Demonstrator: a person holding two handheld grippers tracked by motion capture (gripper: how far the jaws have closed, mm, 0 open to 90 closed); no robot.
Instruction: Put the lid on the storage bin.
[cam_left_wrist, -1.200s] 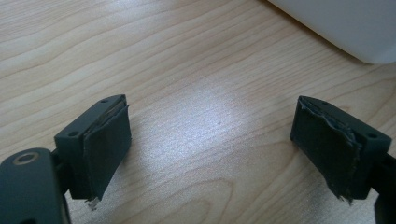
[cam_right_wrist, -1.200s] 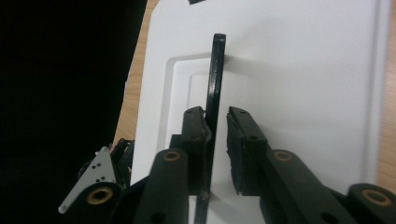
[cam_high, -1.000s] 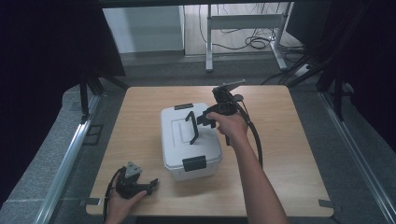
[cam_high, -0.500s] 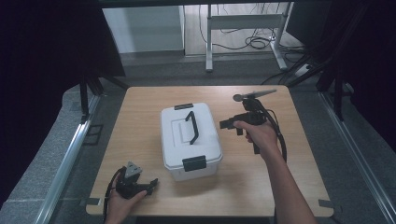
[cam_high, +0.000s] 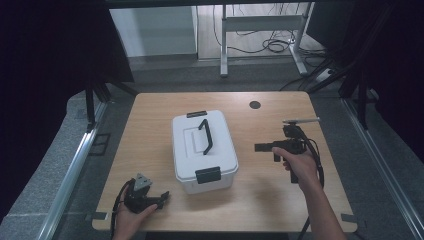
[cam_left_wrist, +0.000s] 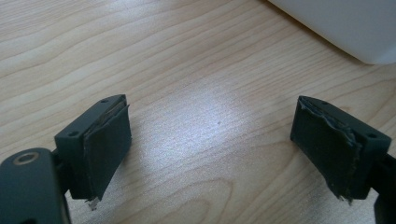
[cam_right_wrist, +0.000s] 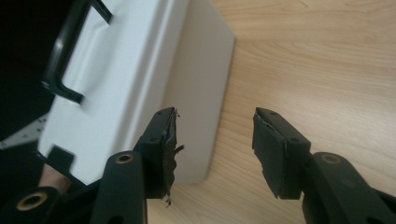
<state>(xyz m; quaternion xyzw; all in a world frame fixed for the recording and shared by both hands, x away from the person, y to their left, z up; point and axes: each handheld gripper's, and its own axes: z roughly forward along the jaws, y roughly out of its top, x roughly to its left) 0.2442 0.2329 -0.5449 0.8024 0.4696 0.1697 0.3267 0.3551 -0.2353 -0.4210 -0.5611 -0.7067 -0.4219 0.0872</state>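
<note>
A: White plastic storage box (cam_high: 204, 150), rectangular, black folding handle (cam_high: 205, 136) lying flat on the lid, black front latch (cam_high: 208, 175) looking fastened. Location?

B: Sitting mid-table on the light wooden table (cam_high: 260, 200), lid on.

A: Right gripper (cam_high: 261, 147)?

B: Hovering well right of the box, pointing at its side. Jaws have just been opening and are standing apart, nothing between them.

A: Left gripper (cam_high: 162, 197)?

B: Resting near the table's front-left corner, just beside the box's corner; jaws wide apart over bare wood, gripping nothing.

A: Progress, as a judgement?

B: Box is standing untouched and closed. Any unlatching, lifting or moving is looking still to come.
</note>
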